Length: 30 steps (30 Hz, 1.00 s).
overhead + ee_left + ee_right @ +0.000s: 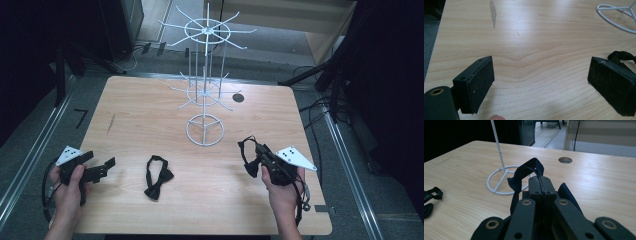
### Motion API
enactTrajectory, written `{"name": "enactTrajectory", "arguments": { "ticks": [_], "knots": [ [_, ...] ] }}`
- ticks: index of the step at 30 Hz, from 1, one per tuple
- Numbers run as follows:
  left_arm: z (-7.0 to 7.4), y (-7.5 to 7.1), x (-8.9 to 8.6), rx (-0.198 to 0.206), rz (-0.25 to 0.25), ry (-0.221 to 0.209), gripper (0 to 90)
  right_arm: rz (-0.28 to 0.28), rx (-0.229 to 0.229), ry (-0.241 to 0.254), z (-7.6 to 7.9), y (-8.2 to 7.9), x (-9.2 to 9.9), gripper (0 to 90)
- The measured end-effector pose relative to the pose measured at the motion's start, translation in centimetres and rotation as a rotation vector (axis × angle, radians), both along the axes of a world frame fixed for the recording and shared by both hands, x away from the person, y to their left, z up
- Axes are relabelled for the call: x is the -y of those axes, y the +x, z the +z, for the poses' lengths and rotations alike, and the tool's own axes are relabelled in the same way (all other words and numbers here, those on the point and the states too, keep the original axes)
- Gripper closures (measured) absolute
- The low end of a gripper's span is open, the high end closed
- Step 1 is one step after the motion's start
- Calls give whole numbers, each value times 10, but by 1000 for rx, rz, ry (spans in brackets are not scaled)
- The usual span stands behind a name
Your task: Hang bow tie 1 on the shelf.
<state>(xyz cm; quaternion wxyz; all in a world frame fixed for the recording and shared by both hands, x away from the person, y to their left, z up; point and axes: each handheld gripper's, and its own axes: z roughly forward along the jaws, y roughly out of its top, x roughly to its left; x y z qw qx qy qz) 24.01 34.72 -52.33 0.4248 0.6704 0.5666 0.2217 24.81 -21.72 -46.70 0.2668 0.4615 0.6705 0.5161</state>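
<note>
A person at a wooden counter works two hand-held tongs beside a white wire rack. The right tongs are clenched on the strap of a dark bow tie, lifted near the counter's right front; the right gripper view shows the strap pinched between the closed jaws, its loop rising ahead of them and the bow hanging to either side. The left tongs hover released at the counter's left front, jaws wide apart with bare wood between them. A second bow tie lies flat on the counter between the two hands, well apart from the rack's ring base.

The step in hand appears to be carrying the gripped tie toward the rack for hanging. The next move likely calls for raising it to one of the rack's thin radial arms and bringing the strap's loop over an arm tip before letting go. The loop looks narrow and limp, so the approach would need care; the free left tongs could spread it or steady the light rack.
</note>
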Motion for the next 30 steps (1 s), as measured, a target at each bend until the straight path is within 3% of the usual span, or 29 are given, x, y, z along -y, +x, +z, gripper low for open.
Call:
{"name": "enactTrajectory", "arguments": {
  "ticks": [30],
  "knots": [
    [0, 0, -1, -6, -4, -3, 77, 34, 53, 8, 31, 6, -17, 900]
  ]
}}
